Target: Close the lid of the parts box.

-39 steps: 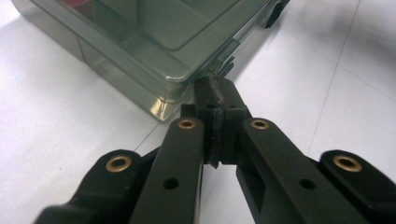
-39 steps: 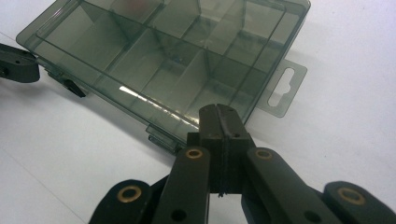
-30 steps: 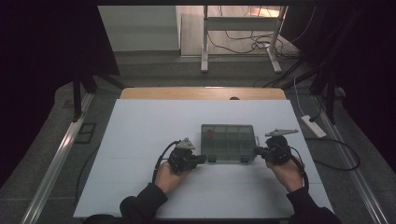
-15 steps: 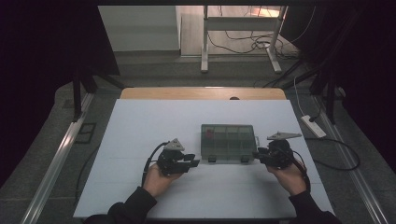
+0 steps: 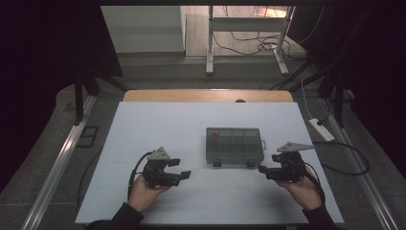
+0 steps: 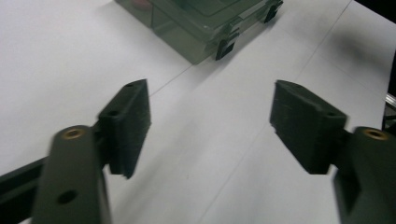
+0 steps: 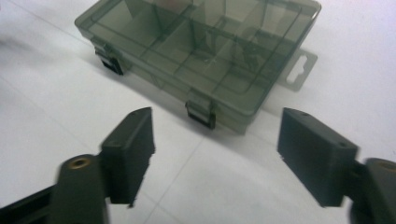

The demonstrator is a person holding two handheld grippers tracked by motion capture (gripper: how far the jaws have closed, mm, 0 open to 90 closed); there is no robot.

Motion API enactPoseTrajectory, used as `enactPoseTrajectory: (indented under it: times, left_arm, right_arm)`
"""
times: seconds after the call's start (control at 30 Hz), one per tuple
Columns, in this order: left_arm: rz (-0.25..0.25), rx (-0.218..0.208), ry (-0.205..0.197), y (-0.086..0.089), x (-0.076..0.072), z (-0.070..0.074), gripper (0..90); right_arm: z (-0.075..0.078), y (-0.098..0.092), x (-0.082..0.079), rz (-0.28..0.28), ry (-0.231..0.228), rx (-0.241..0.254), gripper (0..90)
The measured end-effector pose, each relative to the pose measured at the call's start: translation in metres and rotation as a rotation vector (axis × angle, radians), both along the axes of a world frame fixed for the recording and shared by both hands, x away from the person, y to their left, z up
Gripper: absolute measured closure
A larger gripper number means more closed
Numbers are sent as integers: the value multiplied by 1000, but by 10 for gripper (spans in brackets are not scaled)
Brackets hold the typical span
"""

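A smoky green see-through compartment box [image 5: 234, 145] lies shut on the white table [image 5: 158, 124], its two black latches [image 5: 217, 163] facing me. A small red item [image 5: 215, 138] sits in its far-left compartment. My left gripper [image 5: 179, 168] hovers off the box's front-left corner. Its jaws have just been opening and nothing is between them [image 6: 210, 100]; the box [image 6: 201, 23] lies ahead. My right gripper [image 5: 268, 165] is off the front-right corner. It too has just been opening and is empty [image 7: 217, 126], apart from the box [image 7: 201, 51] and a latch [image 7: 201, 112].
A white power strip [image 5: 321, 129] with its cable lies just off the table's right edge. A wooden strip [image 5: 206, 96] runs along the far edge, with a metal stand [image 5: 246, 24] and cables on the floor beyond. A metal rail [image 5: 57, 167] runs along the left.
Both grippers have let go of the box's front edge, opened their jaws and drawn back toward me. The left one moved farther, out to the left. The box has stayed put.
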State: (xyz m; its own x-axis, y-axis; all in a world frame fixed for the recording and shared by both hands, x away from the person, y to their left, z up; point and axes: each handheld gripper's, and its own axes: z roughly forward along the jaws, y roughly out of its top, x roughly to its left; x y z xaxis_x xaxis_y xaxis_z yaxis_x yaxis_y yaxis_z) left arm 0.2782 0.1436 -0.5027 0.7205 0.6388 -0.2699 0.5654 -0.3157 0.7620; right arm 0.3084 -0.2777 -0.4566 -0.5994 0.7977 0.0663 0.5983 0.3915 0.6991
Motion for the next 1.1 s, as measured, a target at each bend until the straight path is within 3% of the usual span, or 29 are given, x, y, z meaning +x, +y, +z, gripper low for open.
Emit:
enactPoseTrajectory:
  times: [0.1, 0.23, 0.33, 0.57, 0.77, 0.87, 0.97, 1.0, 1.1]
  left_arm:
    - [22, 0, -11, 11, -9, 1, 179]
    - [65, -8, -21, 28, -22, 3, 82]
    - [99, 12, -45, 41, -35, 4, 35]
    - [190, 48, -61, 74, -61, -1, 6]
    - [286, 73, -86, 102, -80, -7, 0]
    - [326, 84, -75, 113, -86, -10, 0]
    - [341, 98, -58, 119, -89, -15, 0]
    - [349, 79, -57, 121, -89, -15, 0]
    - [355, 76, -62, 122, -89, -15, 0]
  right_arm:
    - [0, -5, -7, -5, 5, 15, 154]
    - [0, -11, -16, 5, 15, 52, 119]
    - [0, -16, -23, 14, 13, 69, 76]
    - [-7, -28, -41, 3, 26, 91, 0]
    - [-13, -38, -56, -39, -1, 94, 0]
    - [-16, -41, -61, -50, -1, 89, 0]
    - [-19, -42, -64, -56, -2, 71, 0]
    - [-21, -42, -65, -60, 4, 64, 0]
    - [-22, -41, -66, -74, -14, 50, 0]
